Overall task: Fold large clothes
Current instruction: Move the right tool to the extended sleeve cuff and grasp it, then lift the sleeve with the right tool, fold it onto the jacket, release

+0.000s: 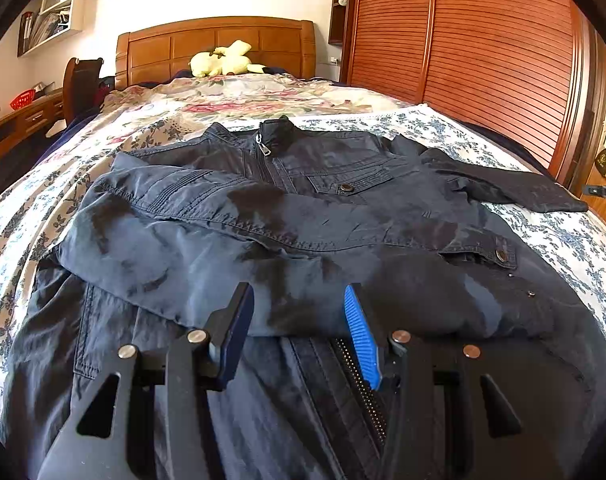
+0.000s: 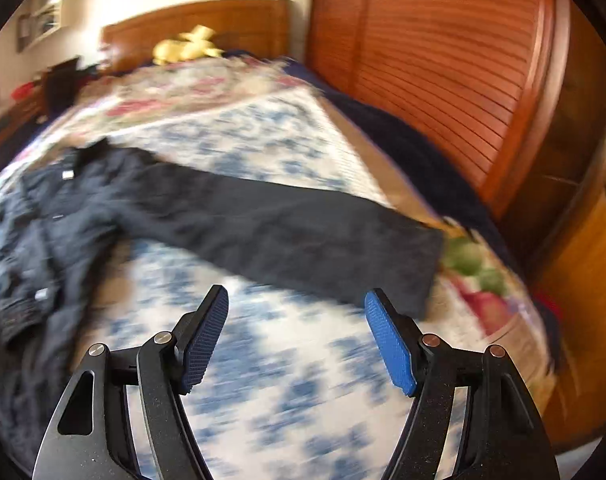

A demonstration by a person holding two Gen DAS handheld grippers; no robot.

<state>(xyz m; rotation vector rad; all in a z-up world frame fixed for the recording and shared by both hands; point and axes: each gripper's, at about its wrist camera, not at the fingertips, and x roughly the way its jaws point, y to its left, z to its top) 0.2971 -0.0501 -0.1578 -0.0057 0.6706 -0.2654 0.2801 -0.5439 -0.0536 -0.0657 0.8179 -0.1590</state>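
**A:** Two views, left wrist first. Your left gripper (image 1: 299, 312) hovers over the jacket (image 1: 303, 216), which lies across the bed (image 1: 563, 240) with its collar toward the headboard (image 1: 215, 46). One sleeve is already folded over the chest. Your jaws stand partly apart and I see no cloth pinched between the pads.

**B:** So it holds nothing?

**A:** Nothing I can see. Now the right wrist view, which is blurred. Your right gripper (image 2: 297, 334) is spread wide and empty above the bare floral sheet, and the other sleeve (image 2: 287, 232) stretches out toward the bed's right edge, cuff close to that edge.

**B:** What could go wrong?

**A:** If you snatch at that cuff in a hurry, you may pinch the sheet along with it and drag the bedding. Pull too hard and the whole jacket could slide, spoiling the fold already laid, since your left gripper pins nothing down.
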